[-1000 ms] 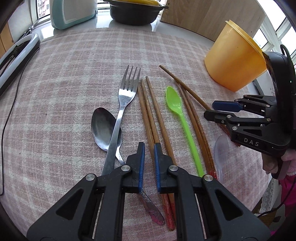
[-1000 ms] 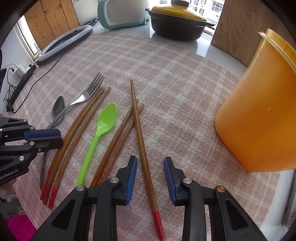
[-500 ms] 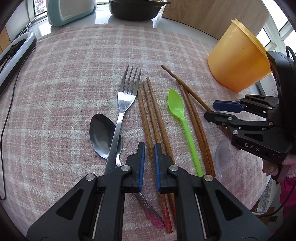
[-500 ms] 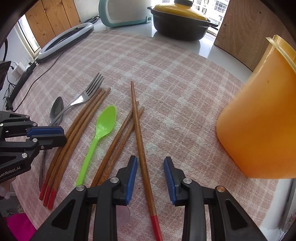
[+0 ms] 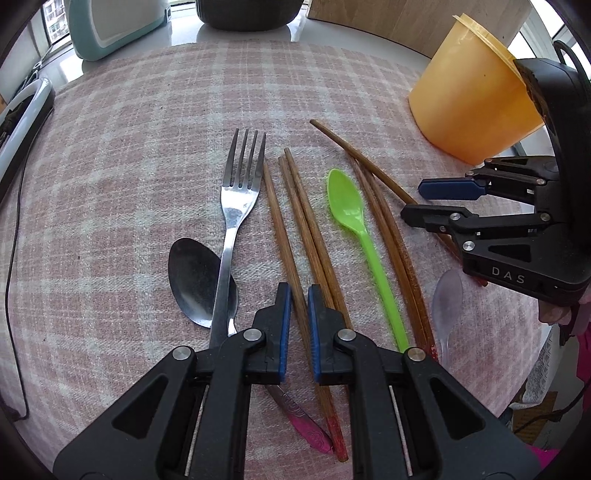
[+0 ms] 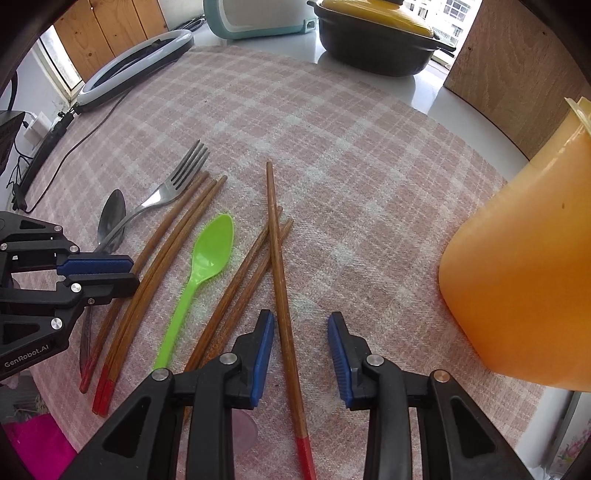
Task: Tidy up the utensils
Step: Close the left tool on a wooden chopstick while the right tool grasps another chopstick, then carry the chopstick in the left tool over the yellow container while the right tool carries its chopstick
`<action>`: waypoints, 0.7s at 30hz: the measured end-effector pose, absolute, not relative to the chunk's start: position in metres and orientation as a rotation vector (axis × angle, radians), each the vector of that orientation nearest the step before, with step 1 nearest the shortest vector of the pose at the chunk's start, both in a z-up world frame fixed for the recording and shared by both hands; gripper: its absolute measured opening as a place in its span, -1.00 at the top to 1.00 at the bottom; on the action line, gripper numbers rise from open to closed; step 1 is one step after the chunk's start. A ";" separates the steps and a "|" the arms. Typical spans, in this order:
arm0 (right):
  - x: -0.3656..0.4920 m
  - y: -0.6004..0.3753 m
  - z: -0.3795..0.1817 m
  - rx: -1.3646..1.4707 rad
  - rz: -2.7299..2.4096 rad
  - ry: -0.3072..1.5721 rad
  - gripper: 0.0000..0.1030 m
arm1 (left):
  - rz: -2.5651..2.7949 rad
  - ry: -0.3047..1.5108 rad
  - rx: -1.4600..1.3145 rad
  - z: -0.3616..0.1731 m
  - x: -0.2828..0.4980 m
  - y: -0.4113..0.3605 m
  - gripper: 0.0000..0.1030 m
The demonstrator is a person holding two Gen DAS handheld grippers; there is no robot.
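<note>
Utensils lie on a pink plaid cloth (image 5: 110, 184): a steel fork (image 5: 236, 206) over a steel spoon (image 5: 195, 280), three brown chopsticks (image 5: 295, 221), a green plastic spoon (image 5: 351, 214), more chopsticks (image 5: 388, 229) and a clear spoon (image 5: 447, 299). My left gripper (image 5: 299, 291) hovers over the left chopsticks, jaws a narrow gap apart, holding nothing. My right gripper (image 6: 301, 325) is open, its jaws either side of a single red-tipped chopstick (image 6: 280, 280). The orange cup (image 6: 524, 280) stands to its right.
A black pot with yellow lid (image 6: 373, 37), a teal appliance (image 6: 251, 18) and a ring light (image 6: 136, 62) stand at the back. A cable (image 5: 14, 258) runs along the left. The table edge is near on the right.
Both grippers have drawn slightly back and up over the utensils. Jaw openings are unchanged. Nothing was picked up.
</note>
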State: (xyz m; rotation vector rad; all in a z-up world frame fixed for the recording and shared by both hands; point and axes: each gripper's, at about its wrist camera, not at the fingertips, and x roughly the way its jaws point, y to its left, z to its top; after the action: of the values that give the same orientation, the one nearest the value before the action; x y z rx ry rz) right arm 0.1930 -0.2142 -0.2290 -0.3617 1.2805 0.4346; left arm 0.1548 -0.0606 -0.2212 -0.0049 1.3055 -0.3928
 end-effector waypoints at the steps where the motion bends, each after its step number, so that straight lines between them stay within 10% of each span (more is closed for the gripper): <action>1: 0.194 -0.215 -0.229 -0.362 0.436 1.286 0.50 | -0.398 1.306 -0.006 -0.222 0.156 -0.060 0.84; 7: 0.199 -0.221 -0.228 -0.342 0.425 1.305 0.91 | -0.399 1.297 -0.028 -0.224 0.164 -0.062 0.86; 21: 0.180 -0.241 -0.202 -0.222 0.440 1.238 0.92 | -0.398 1.230 -0.185 -0.202 0.143 -0.036 0.92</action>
State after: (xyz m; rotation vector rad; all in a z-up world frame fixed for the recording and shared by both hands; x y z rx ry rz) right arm 0.1802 -0.2411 -0.2025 -0.2224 1.2384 0.4399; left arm 0.1432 -0.0364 -0.2022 -0.1853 1.2296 -0.3979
